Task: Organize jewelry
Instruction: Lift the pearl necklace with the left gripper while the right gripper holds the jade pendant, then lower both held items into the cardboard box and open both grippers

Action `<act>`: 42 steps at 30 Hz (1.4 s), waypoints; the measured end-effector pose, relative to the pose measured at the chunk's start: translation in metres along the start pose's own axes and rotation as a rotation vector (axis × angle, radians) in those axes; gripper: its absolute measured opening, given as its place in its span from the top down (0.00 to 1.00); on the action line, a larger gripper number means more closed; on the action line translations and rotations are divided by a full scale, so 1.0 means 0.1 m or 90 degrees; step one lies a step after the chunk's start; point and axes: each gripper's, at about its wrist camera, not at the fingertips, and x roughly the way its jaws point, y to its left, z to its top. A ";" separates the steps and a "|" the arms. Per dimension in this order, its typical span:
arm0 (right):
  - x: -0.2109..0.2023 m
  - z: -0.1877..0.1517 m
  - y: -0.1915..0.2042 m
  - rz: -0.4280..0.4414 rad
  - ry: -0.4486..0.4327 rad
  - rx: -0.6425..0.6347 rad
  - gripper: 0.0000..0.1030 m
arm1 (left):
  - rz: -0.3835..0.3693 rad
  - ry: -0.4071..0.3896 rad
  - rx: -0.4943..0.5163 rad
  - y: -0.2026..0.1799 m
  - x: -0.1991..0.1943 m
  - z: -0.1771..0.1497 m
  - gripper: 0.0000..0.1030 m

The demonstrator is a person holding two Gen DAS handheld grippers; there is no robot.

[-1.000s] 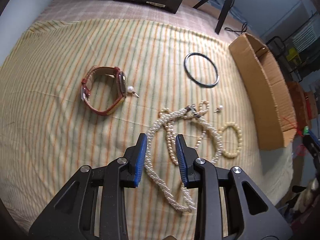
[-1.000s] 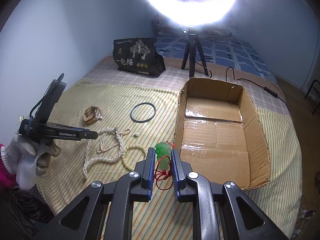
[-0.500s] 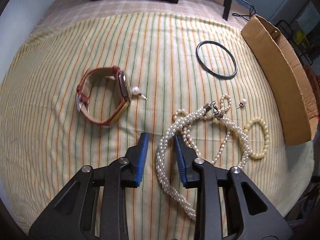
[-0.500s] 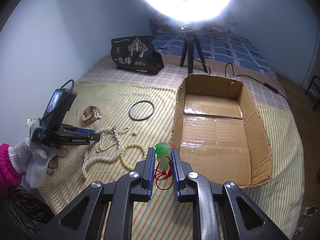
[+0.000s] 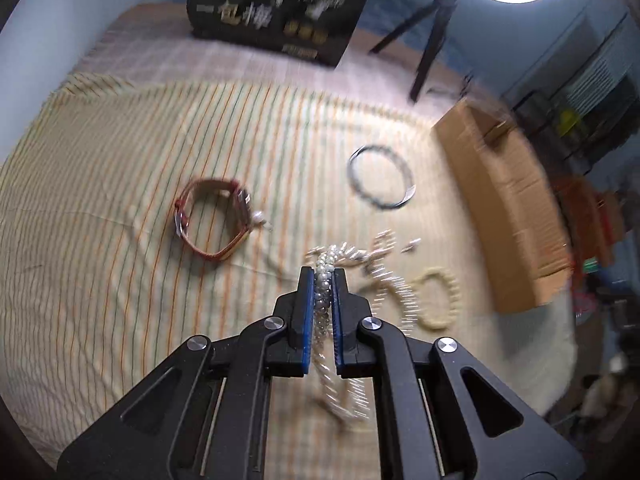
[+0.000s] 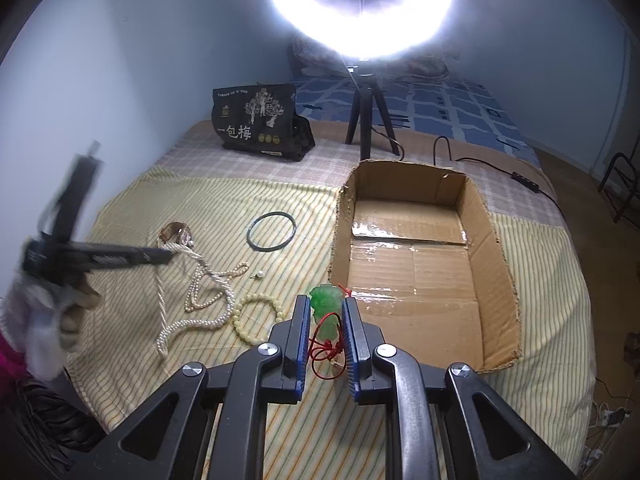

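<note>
My left gripper (image 5: 323,273) is shut on the long white pearl necklace (image 5: 326,264) and lifts one end off the striped cloth; the rest trails below, seen in the right wrist view (image 6: 208,280). My right gripper (image 6: 326,304) is shut on a green jade pendant (image 6: 326,300) with a red cord, just left of the open cardboard box (image 6: 416,264). A red-strapped watch (image 5: 212,220), a dark bangle (image 5: 380,178), a cream bead bracelet (image 5: 438,298) and a small pearl earring (image 6: 259,275) lie on the cloth.
A black printed bag (image 6: 260,124) stands at the back of the bed. A ring light on a tripod (image 6: 366,120) stands behind the box, with a cable (image 6: 480,160) running to the right. The bed edge lies close in front.
My left gripper has shut on the pearl necklace and risen, pulling part of it off the cloth. My right gripper holds still with the pendant.
</note>
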 end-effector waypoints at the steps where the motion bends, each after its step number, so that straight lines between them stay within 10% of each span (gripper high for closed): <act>1: -0.01 0.00 -0.01 -0.003 0.000 0.000 0.86 | -0.009 -0.009 0.003 -0.02 -0.09 -0.01 0.94; 17: -0.26 0.12 -0.37 -0.039 -0.026 0.050 0.86 | -0.149 -0.127 0.068 -0.91 -1.09 0.32 0.95; 42: 0.03 0.11 -1.05 -0.043 0.021 0.135 0.86 | -0.161 -0.141 0.159 -2.27 -0.64 1.18 0.95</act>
